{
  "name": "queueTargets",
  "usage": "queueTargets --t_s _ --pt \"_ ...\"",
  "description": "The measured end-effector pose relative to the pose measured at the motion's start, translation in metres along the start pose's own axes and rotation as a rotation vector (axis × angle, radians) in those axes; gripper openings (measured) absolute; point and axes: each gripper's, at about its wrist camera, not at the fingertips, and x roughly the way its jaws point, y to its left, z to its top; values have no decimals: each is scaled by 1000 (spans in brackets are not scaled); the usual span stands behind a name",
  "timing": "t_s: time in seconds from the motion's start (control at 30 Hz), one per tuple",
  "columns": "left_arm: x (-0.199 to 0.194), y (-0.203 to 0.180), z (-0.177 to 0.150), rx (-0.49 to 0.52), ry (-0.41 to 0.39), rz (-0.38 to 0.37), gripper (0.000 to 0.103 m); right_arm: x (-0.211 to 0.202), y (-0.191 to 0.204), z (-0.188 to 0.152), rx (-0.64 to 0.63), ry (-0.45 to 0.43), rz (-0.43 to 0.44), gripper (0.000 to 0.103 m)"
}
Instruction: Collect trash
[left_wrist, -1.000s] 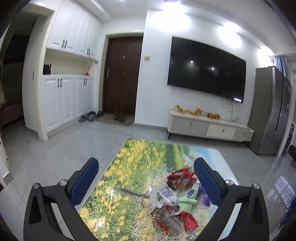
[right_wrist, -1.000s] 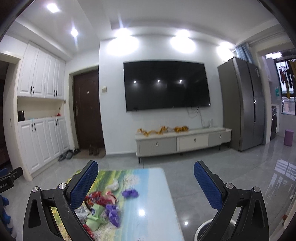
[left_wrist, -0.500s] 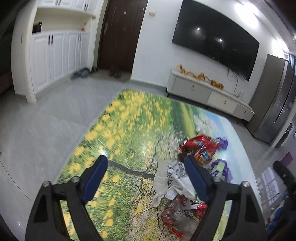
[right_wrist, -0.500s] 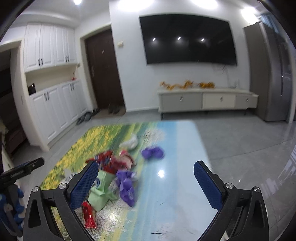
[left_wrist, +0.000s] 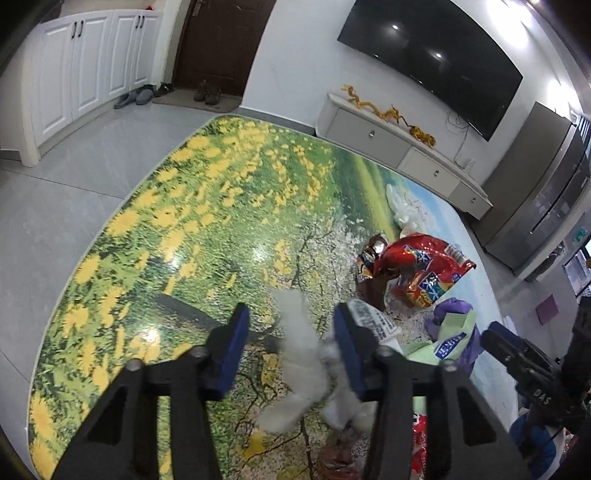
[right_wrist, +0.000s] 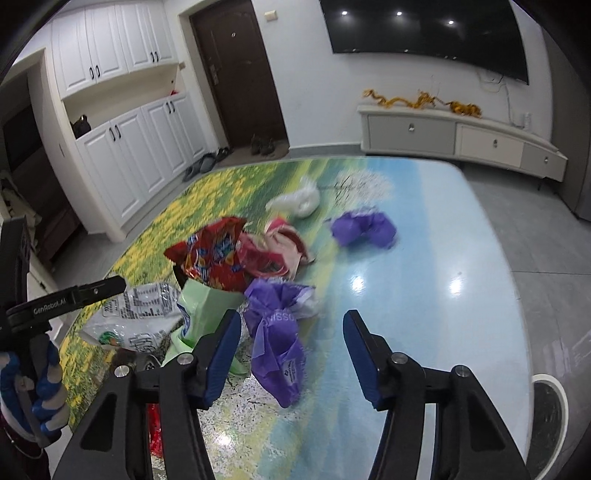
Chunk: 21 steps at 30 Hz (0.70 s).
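**Both grippers poised over the litter**

Left gripper (left_wrist: 291, 341) spread wide, blue fingers (left_wrist: 232, 347) either side of a crumpled white tissue (left_wrist: 301, 363) on the flower-print table (left_wrist: 177, 206); contact not clear. Right gripper (right_wrist: 291, 349) likewise parted, straddling a purple bag (right_wrist: 277, 332), nothing clamped. Heaped just behind: red snack wrapper (right_wrist: 216, 258), green pouch (right_wrist: 205, 310), printed clear bag (right_wrist: 142, 317). Farther back, apart from the heap: white plastic wad (right_wrist: 297, 199) and a second purple wrapper (right_wrist: 364, 229).

"GenRobot.AI" runs along the left claw (right_wrist: 66, 301); "DAS" marks the right claw (left_wrist: 539, 391)
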Motion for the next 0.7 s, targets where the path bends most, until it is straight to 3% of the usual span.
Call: queueTargets --t_s 0.07,0.27,0.37,0.47,0.7 --pt "5 1 0 5 11 -9 25 6 -1 0 -1 17 13 50" --pt "9 4 -2 -1 18 -33 8 20 -5 -3 5 66 37 39" --pt "5 6 -2 -6 4 -35 6 24 -6 -5 7 81 44 27" --pt "-1 6 -1 -5 -15 -27 3 23 -8 -7 15 82 51 22" --pt "-26 8 4 -3 -74 -11 2 -3 -10 -6 20 29 56 20"
